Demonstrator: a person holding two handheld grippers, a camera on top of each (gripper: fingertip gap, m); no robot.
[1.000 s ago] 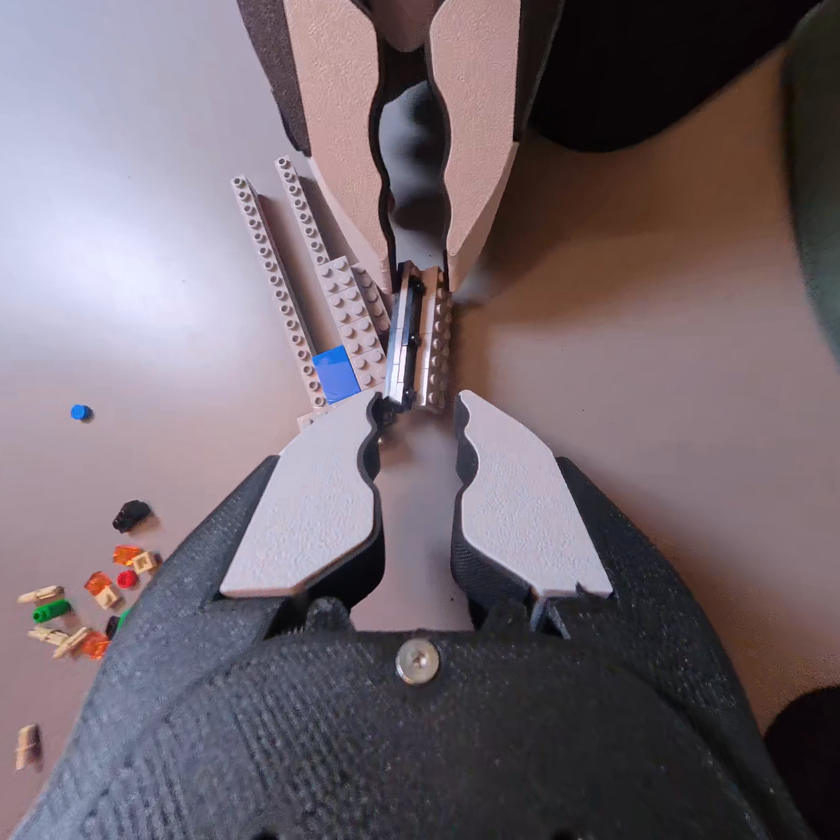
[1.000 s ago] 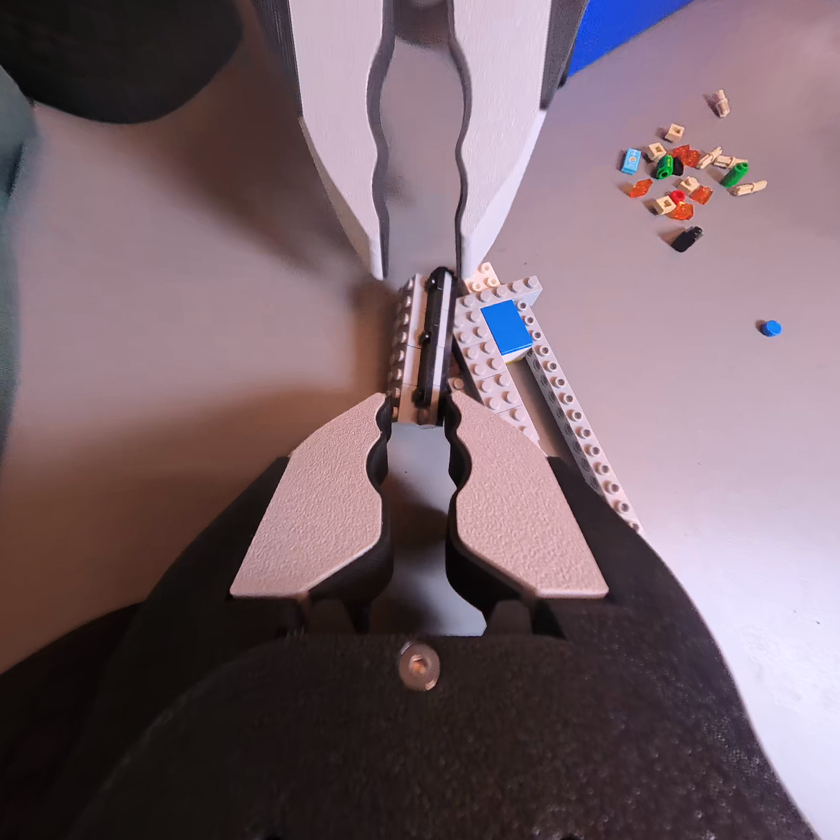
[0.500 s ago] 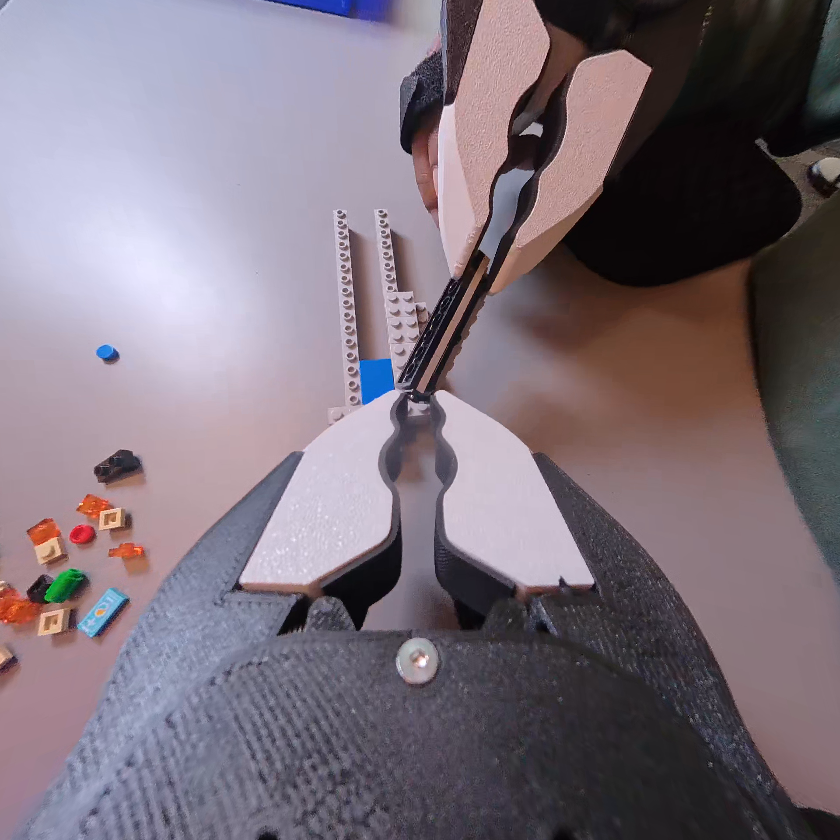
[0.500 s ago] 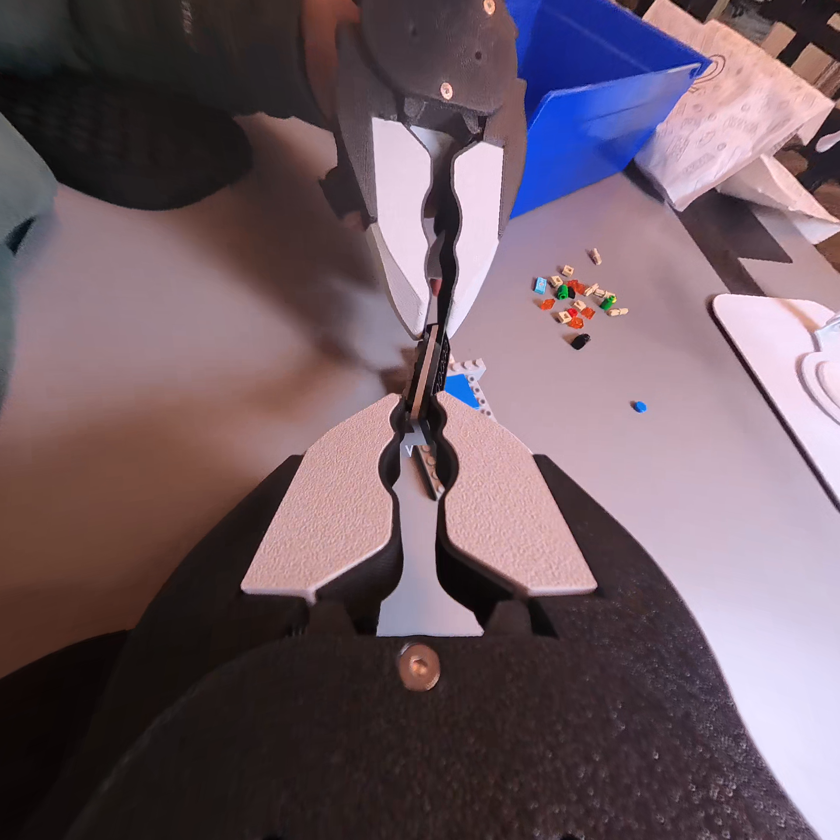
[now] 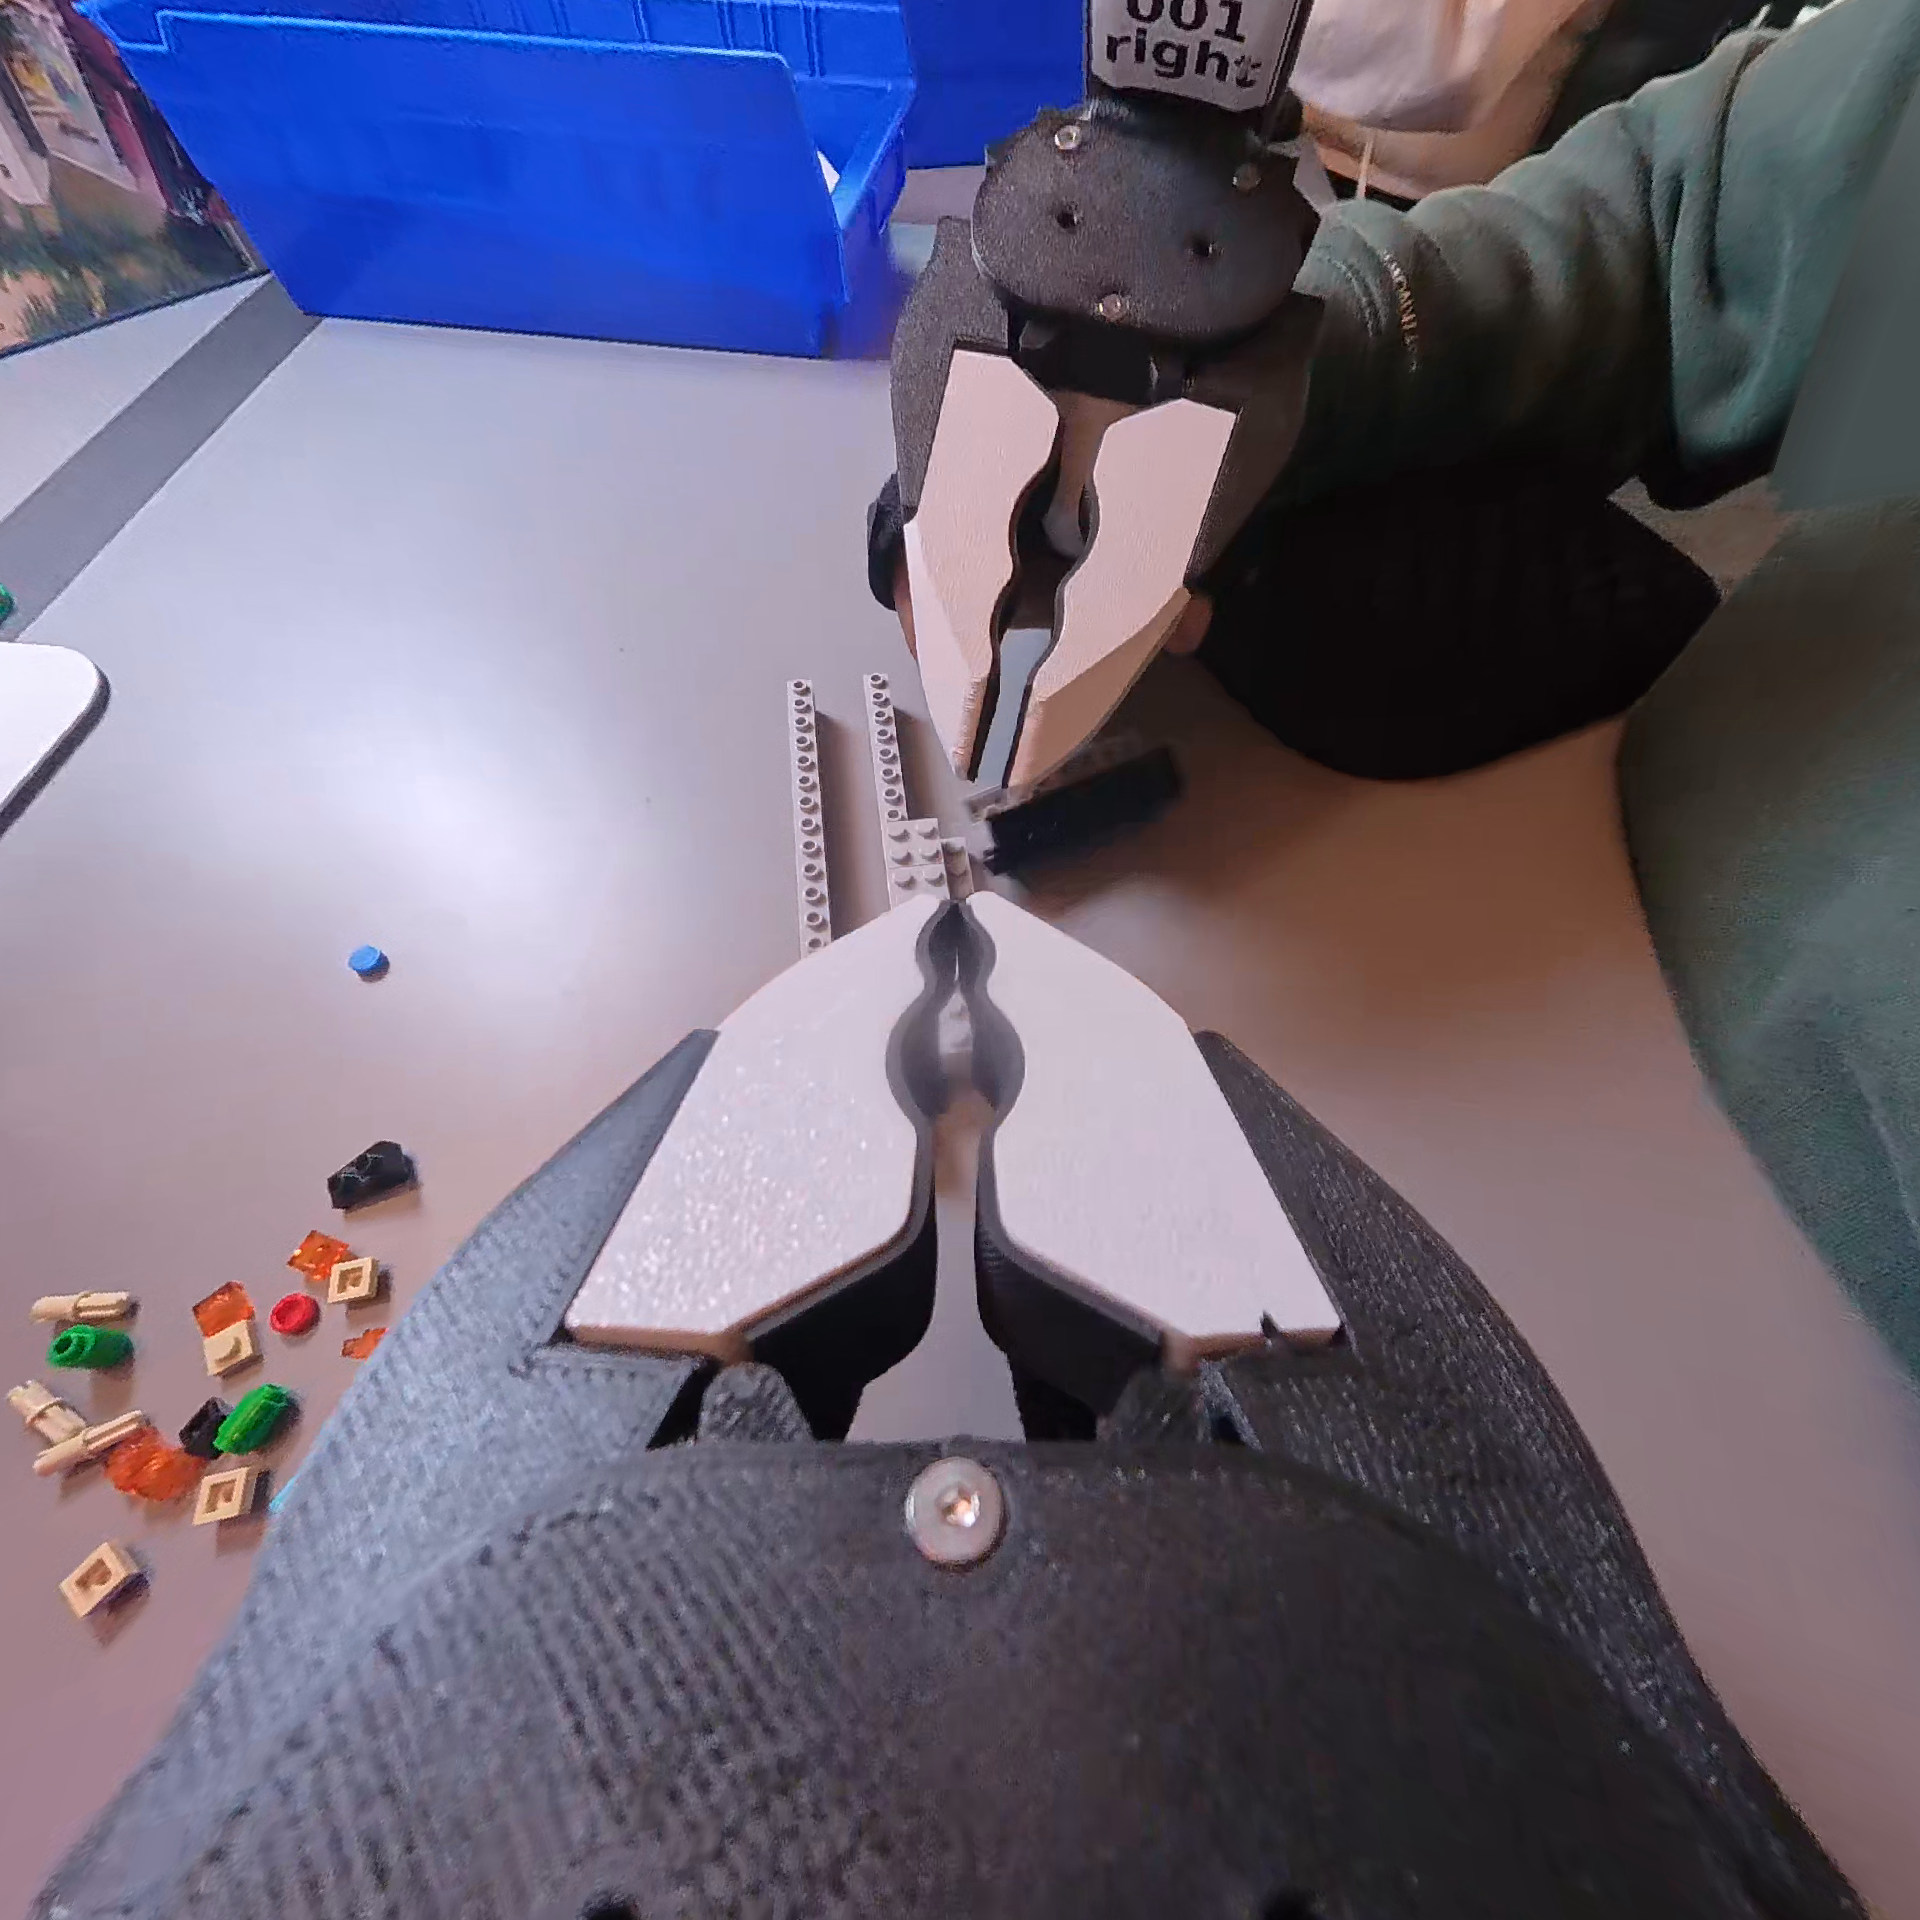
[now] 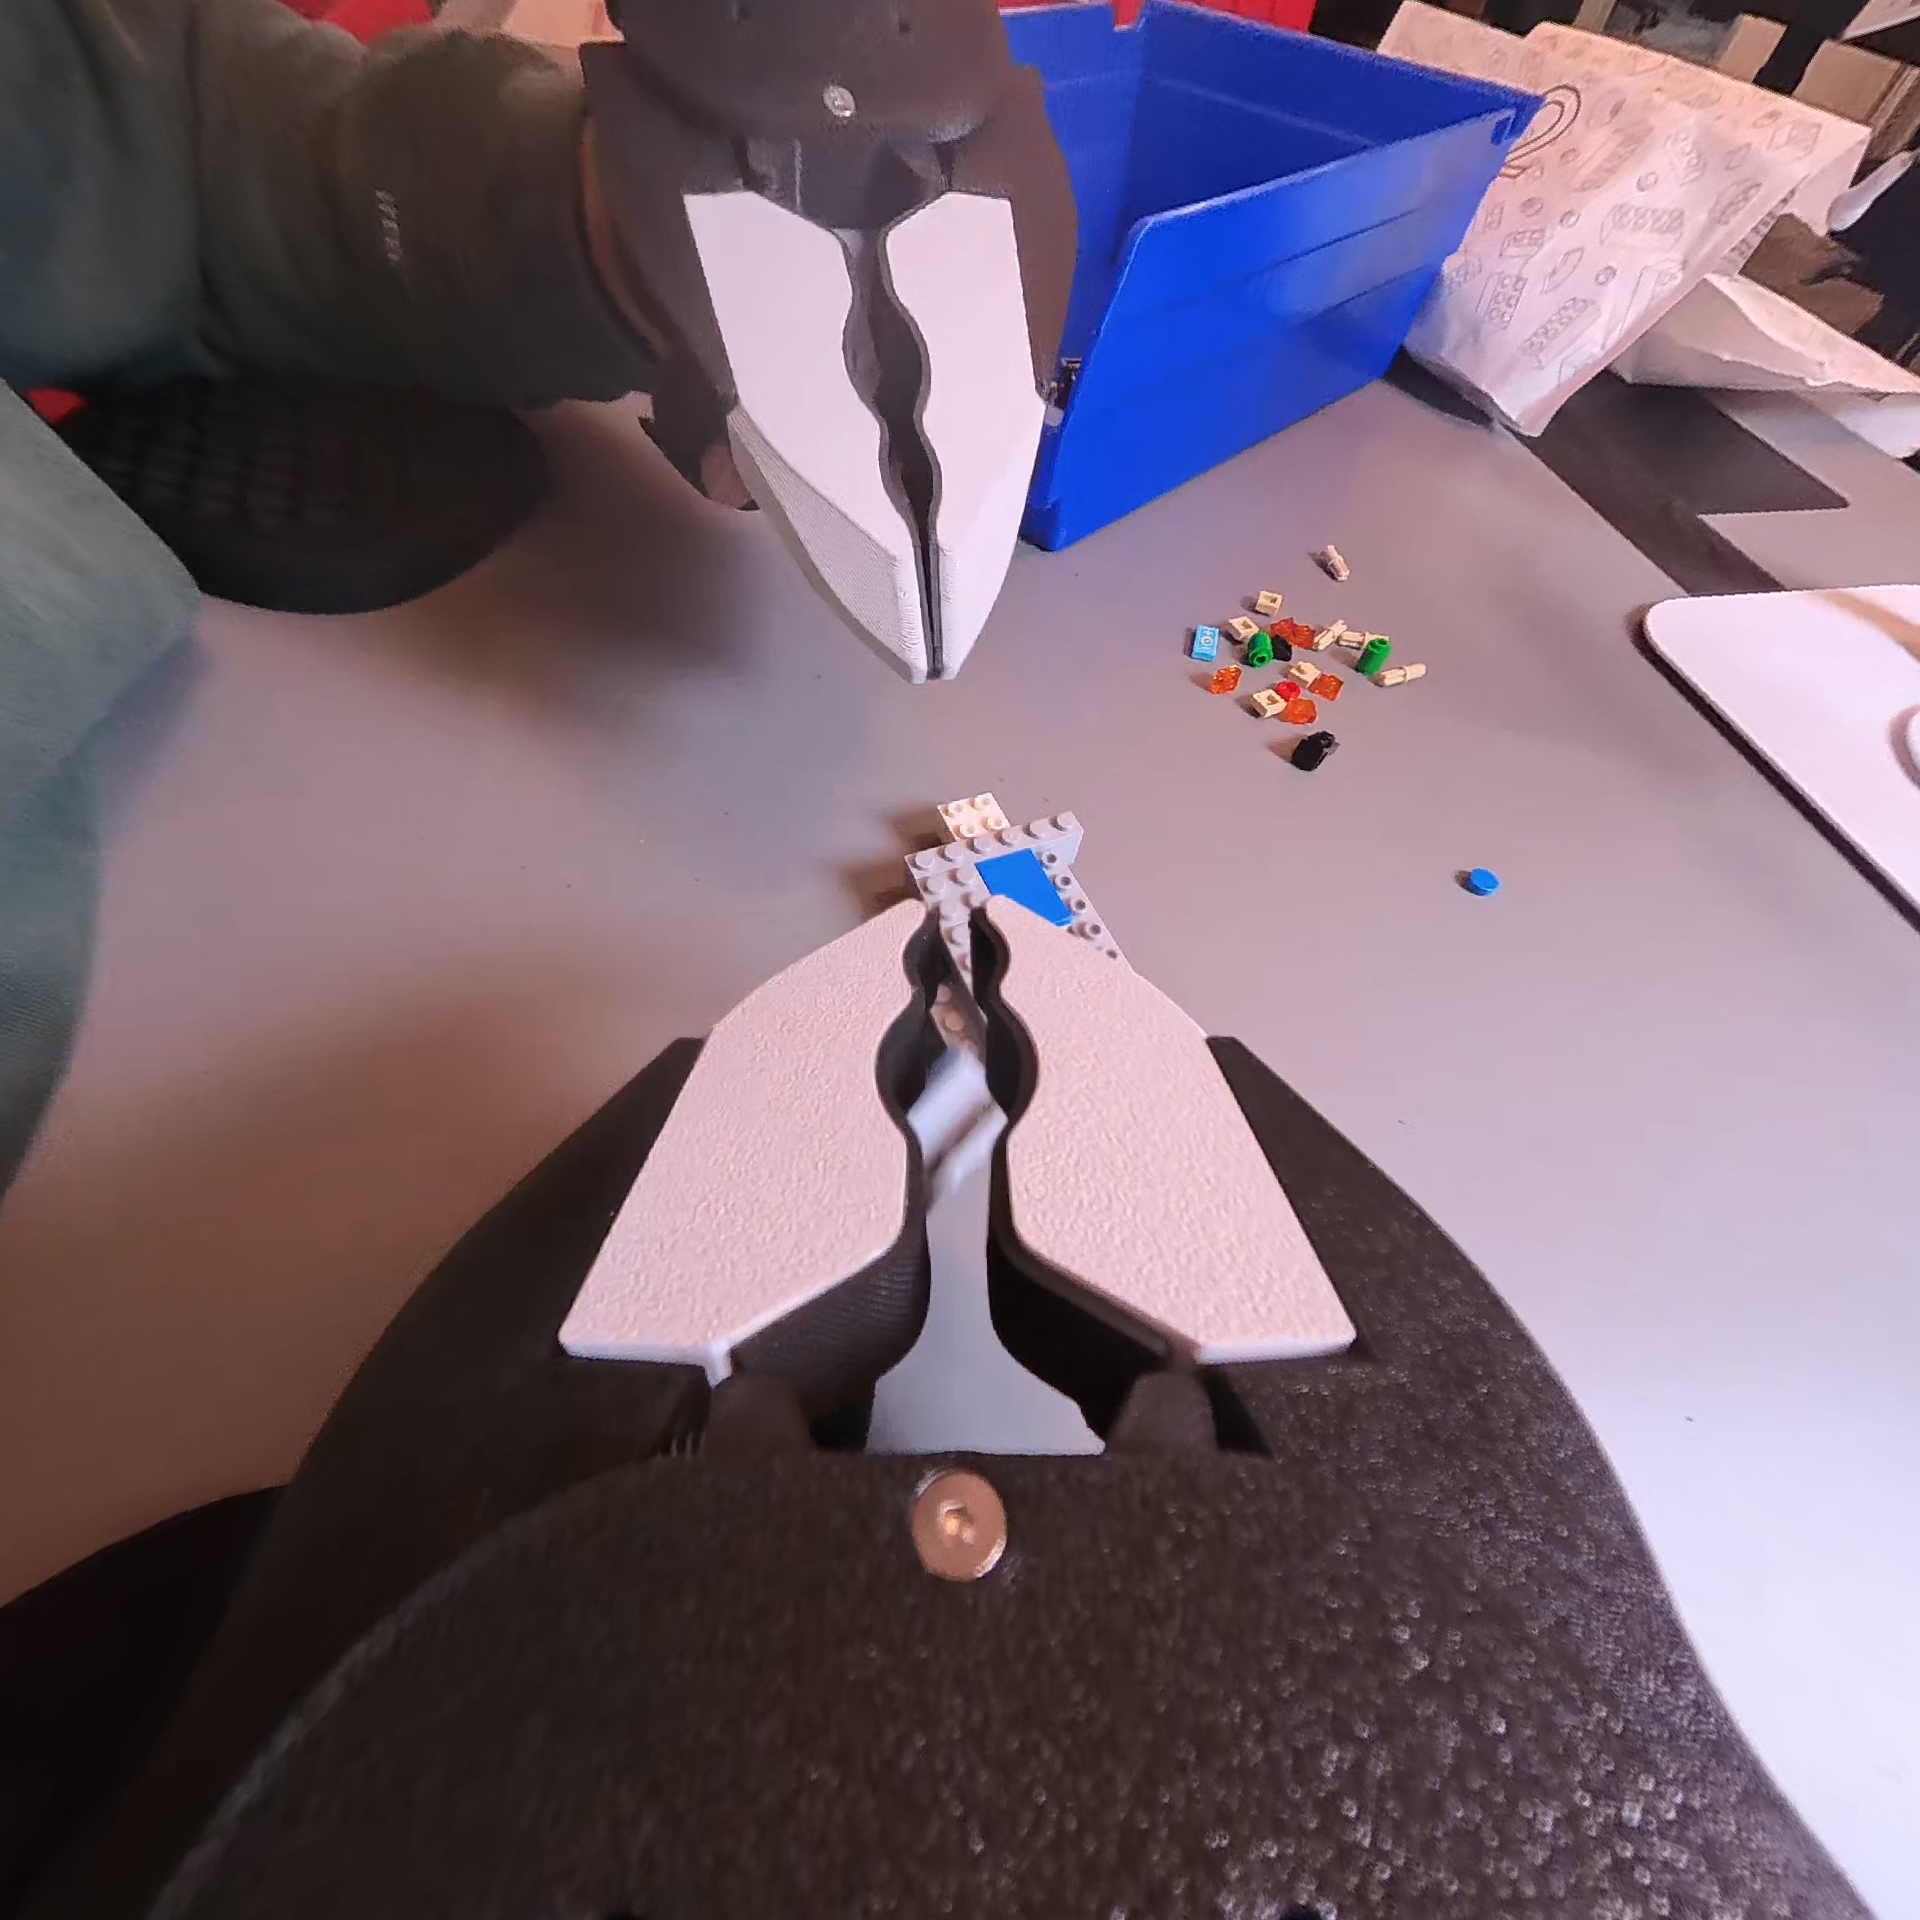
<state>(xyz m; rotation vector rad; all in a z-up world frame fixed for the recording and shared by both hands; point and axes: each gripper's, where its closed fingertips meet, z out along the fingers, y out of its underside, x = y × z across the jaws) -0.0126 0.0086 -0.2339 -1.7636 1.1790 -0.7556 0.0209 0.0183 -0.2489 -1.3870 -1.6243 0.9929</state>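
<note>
Two tongs are met over the counter (image 5: 468, 623): the right tongs (image 6: 956, 925) are clamped edgewise on a slim black-and-grey brick strip (image 5: 1091, 805), kept just beside the flat-lying grey plates (image 5: 914, 842), while the left tongs (image 5: 951, 912) are shut, empty.
</note>
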